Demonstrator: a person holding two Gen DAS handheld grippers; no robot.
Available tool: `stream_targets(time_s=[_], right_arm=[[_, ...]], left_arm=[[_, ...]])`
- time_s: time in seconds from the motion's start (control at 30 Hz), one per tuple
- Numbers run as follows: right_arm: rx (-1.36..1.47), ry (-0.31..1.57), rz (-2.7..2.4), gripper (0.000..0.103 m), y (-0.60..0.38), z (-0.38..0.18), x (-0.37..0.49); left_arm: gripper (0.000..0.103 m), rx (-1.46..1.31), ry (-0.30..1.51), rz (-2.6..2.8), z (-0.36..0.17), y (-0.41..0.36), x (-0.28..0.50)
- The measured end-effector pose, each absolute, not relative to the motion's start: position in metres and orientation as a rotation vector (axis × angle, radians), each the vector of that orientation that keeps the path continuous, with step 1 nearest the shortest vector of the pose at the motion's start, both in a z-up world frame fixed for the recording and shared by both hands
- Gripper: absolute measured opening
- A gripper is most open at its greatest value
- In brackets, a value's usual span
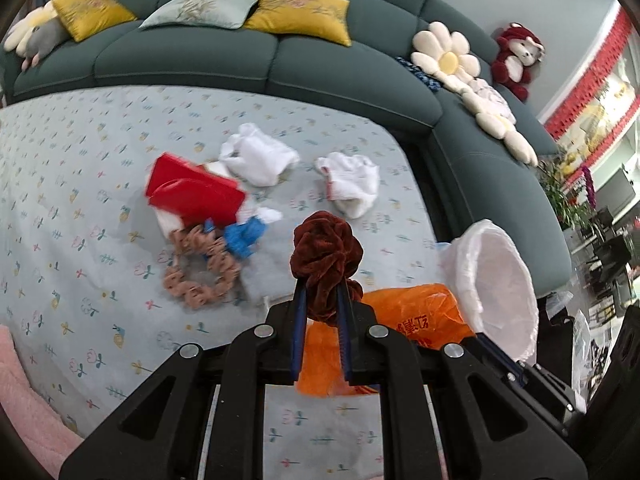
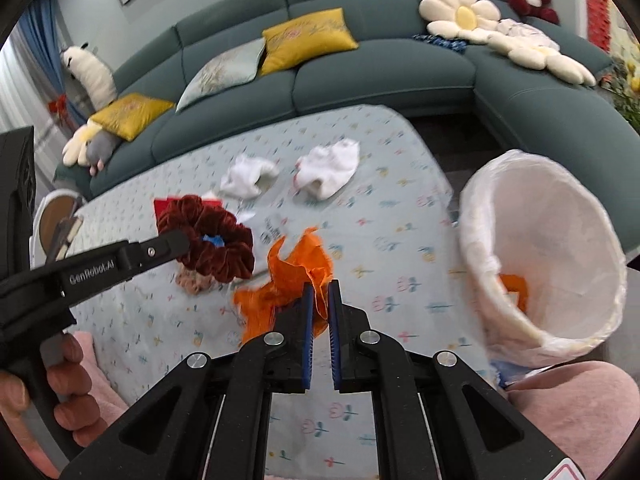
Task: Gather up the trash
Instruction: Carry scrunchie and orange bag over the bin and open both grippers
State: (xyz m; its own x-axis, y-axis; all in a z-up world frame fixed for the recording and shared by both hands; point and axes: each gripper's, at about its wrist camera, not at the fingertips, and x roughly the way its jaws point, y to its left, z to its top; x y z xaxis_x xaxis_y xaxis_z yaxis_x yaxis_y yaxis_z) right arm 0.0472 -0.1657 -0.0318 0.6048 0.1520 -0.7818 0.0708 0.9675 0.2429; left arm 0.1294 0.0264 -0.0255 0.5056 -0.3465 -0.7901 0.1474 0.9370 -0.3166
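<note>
The left gripper has its jaws pinched on a dark red velvet scrunchie, held up off the bench, with a pink scrunchie and a red packet lying ahead and to the left of those jaws. The right gripper has its jaws clamped on a crumpled orange plastic bag. The white-lined bin tilts open just right of the right jaws, and two white tissue wads lie farther ahead.
</note>
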Motion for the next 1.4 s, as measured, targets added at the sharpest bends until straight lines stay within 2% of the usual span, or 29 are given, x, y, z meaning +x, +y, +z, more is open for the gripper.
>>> stream_targets(time_s=[0.67, 1.07, 1.4], right_arm=[[0.322, 0.767, -0.21, 0.007, -0.294, 0.012, 0.006], [0.404, 0.724, -0.378, 0.007, -0.377, 0.01, -0.018], [0.413, 0.739, -0.408, 0.007, -0.394, -0.001, -0.017]], left_arm=[[0.013, -0.075, 0.967, -0.522, 0.012, -0.108, 0.113], [0.013, 0.002, 0.988, -0.631, 0.006, -0.178, 0.107], [0.014, 0.015, 1.037, -0.67, -0.006, -0.212, 0.111]])
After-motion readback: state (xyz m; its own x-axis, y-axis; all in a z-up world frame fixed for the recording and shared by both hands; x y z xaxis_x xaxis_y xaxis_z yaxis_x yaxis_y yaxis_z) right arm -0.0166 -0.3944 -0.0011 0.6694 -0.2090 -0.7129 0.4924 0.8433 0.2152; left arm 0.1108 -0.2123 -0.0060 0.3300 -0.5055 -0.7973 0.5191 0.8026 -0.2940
